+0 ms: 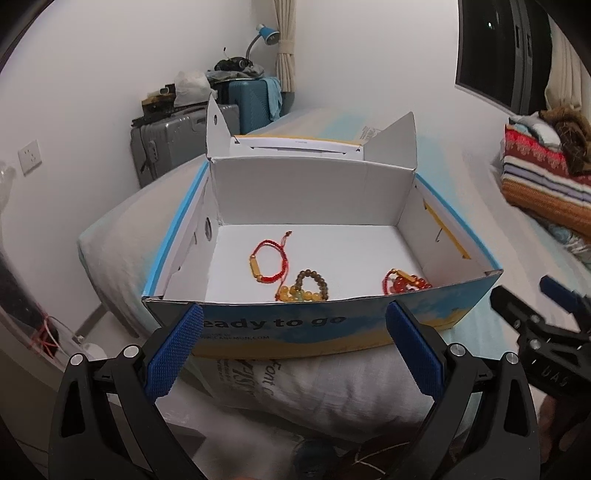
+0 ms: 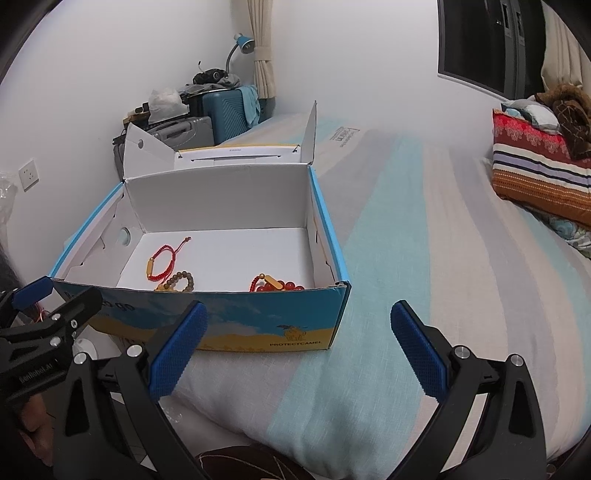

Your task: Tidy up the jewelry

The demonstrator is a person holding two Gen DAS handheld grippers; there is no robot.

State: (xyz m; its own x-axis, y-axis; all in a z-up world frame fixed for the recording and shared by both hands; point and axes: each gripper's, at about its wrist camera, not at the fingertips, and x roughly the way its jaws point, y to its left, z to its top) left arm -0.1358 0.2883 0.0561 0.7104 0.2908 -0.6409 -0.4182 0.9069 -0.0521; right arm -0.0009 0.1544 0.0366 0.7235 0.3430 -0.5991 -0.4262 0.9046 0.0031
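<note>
An open blue and white cardboard box (image 1: pixel 310 192) sits on a bed; it also shows in the right wrist view (image 2: pixel 221 195). Inside lie a red cord bracelet (image 1: pixel 267 262) (image 2: pixel 162 264), a brown and yellow bead bracelet (image 1: pixel 308 288) (image 2: pixel 181 282), and a red bead bracelet (image 1: pixel 404 282) (image 2: pixel 277 284) near the right front corner. My left gripper (image 1: pixel 293 325) is open and empty, just in front of the box's near wall. My right gripper (image 2: pixel 297 328) is open and empty, in front of the box's right front corner.
The bed (image 2: pixel 424 258) has a striped blue and white cover. Folded blankets (image 2: pixel 539 162) are stacked at the right. Suitcases (image 1: pixel 173 144) and a blue lamp (image 1: pixel 264 35) stand in the far corner by the wall. A dark window (image 1: pixel 517 48) is at upper right.
</note>
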